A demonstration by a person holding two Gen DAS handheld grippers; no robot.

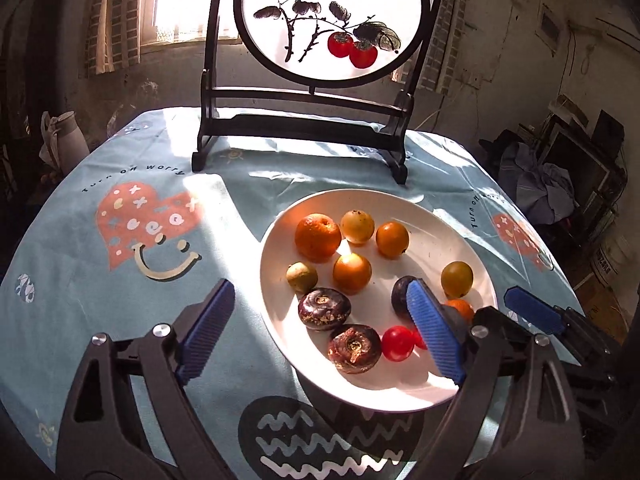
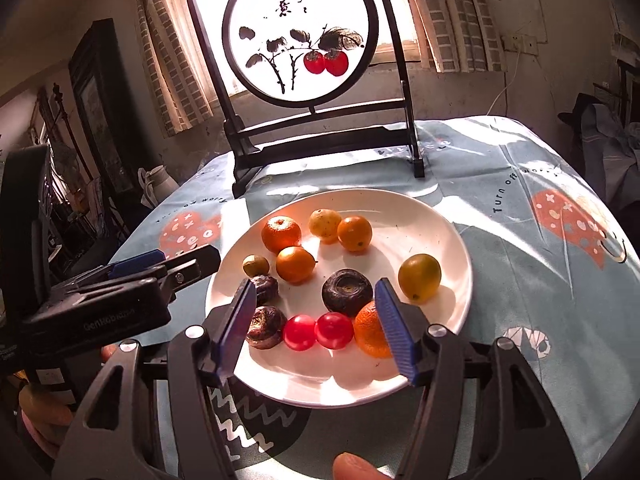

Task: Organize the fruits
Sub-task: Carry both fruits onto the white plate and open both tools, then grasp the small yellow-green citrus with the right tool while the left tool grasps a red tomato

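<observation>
A white plate (image 1: 432,232) on the blue patterned tablecloth holds several fruits: a big orange (image 1: 318,237), smaller oranges, a yellow-green fruit (image 2: 419,277), dark water chestnuts (image 1: 324,308) and two red cherry tomatoes (image 2: 299,332). My left gripper (image 1: 320,332) hovers over the plate's near left rim, jaws wide open and holding nothing. My right gripper (image 2: 316,328) is open above the plate's near edge. The tomatoes lie on the plate in the gap between its pads, untouched. Its right finger (image 2: 396,332) partly hides an orange (image 2: 370,330). Each gripper shows at the edge of the other's view.
A black-framed round painted screen (image 1: 332,20) stands at the back of the table, in front of a bright window. A white jug (image 1: 66,140) sits beyond the table's left edge. Clutter lies off to the right. A person's fingertip (image 2: 356,468) shows at the bottom.
</observation>
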